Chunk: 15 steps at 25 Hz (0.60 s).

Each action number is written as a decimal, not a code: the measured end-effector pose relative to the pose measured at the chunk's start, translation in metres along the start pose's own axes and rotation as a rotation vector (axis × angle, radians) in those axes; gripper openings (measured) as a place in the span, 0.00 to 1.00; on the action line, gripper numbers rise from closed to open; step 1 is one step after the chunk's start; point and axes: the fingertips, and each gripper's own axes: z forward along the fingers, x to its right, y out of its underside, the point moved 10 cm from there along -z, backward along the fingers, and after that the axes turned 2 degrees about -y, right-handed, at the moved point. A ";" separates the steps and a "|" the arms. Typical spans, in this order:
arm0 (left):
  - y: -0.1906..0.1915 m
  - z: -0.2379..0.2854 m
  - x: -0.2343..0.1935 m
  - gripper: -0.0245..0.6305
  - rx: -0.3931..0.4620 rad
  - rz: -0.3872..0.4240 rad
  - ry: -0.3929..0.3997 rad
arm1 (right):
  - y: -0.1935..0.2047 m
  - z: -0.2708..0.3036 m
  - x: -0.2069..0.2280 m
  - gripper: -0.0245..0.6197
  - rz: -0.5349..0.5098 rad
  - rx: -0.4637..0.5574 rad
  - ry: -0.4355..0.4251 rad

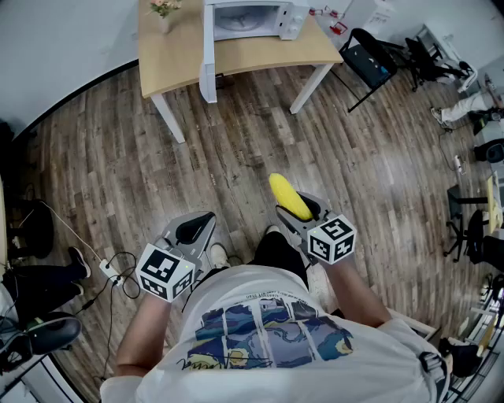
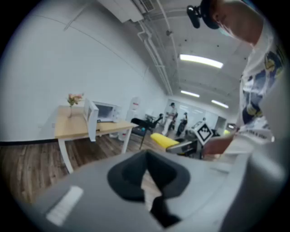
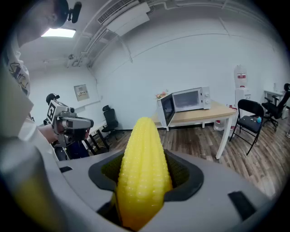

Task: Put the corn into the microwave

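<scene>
Sticking forward from right gripper (image 1: 302, 209), corn (image 1: 288, 196) tip toward microwave (image 1: 253, 19).

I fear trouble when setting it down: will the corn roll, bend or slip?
The corn is round and tapered, so it will probably roll in a curve once released. It sticks out of the right claw without bending, so it seems stiff. Its bumpy kernels likely give fair grip.
</scene>
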 end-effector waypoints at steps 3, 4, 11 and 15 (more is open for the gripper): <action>-0.003 0.008 -0.015 0.05 0.002 0.000 0.002 | -0.005 0.009 -0.001 0.42 0.003 0.006 -0.003; -0.006 0.013 -0.018 0.05 0.005 0.002 0.006 | -0.007 0.010 0.001 0.42 -0.001 0.007 -0.002; -0.055 0.070 -0.019 0.05 0.043 0.035 0.044 | -0.041 0.016 0.053 0.42 -0.027 0.017 0.014; -0.081 0.102 -0.030 0.05 0.042 0.057 0.043 | -0.063 0.031 0.091 0.42 -0.010 0.033 0.015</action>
